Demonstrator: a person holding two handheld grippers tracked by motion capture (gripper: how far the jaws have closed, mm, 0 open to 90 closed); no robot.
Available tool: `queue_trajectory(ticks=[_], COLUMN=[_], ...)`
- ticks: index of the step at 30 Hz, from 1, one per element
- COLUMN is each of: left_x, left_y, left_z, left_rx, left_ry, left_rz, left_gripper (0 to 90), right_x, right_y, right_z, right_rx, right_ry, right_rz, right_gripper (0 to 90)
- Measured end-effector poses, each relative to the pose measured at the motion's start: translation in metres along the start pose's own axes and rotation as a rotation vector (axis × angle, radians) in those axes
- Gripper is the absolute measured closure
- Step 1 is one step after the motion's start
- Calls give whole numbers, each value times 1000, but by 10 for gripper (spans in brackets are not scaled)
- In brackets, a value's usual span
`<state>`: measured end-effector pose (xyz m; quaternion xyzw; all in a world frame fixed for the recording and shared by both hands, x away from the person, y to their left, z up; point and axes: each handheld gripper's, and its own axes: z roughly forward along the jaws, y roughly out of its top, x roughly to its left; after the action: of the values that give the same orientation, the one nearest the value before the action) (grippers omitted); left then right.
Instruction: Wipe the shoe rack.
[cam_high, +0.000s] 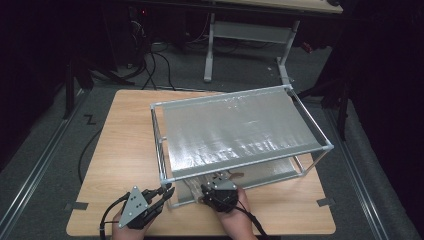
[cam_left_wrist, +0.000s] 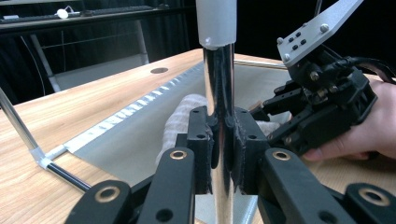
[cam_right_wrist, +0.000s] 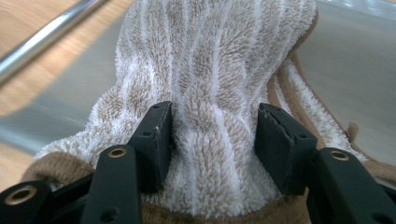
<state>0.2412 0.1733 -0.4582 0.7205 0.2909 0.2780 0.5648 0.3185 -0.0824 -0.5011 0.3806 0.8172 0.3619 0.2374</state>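
Observation:
A beige towel with white stripes (cam_right_wrist: 210, 60) lies bunched on the lower silver shelf (cam_left_wrist: 135, 140) of a metal-framed rack (cam_high: 240, 130). My right gripper (cam_right_wrist: 212, 126) reaches in under the top shelf at the front edge; its jaws straddle a fold of the towel, and the pads' inner faces show beside the pile without pressing on it. My left gripper (cam_left_wrist: 219, 126) is shut on the rack's front-left chrome upright (cam_left_wrist: 218, 70). In the high view the left gripper (cam_high: 167, 191) sits at that corner, with the right gripper (cam_high: 216, 182) close to its right.
The rack takes up most of the wooden table (cam_high: 125, 140), its top silver shelf tilted toward the front. Bare wood lies to the left of the rack. Behind the table stand a white desk frame (cam_high: 210, 50) and floor cables (cam_high: 155, 70).

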Motion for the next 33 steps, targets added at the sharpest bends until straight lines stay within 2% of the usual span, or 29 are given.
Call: queue_trajectory(ticks=[7,11,14,18,19,21,27,29,31,33], left_x=[0,0,0,0,0,0,0,0,0,0], left_y=[0,0,0,0,0,0,0,0,1,1], left_z=[0,0,0,0,0,0,0,0,0,0], left_rx=[0,0,1,1,1,3,2,2,4,4], left_ry=[0,-3,-3,-3,-3,-3,-2,-1,0,0], left_rz=[-5,-11,-11,-13,-13,-12,-15,-14,-14,-15], left_gripper=[798,800,799,799,799,800,800,800,800,800], right_x=[-26,-43,-61,-85,-92,-105,-142,-152,-158,-167], right_y=[-7,-12,-17,-24,-26,-31,-44,-47,-50,-53], right_z=[-4,-9,-12,-17,-19,-22,-32,-36,-40,-43], right_rx=[17,27,31,36,38,35,36,38,41,44], right_ry=[-50,-84,-113,-148,-171,-191,-270,-291,-306,-334], right_rz=[35,74,84,138,137,175,242,240,262,258], right_gripper=[467,467,467,467,466,466,465,465,465,464])
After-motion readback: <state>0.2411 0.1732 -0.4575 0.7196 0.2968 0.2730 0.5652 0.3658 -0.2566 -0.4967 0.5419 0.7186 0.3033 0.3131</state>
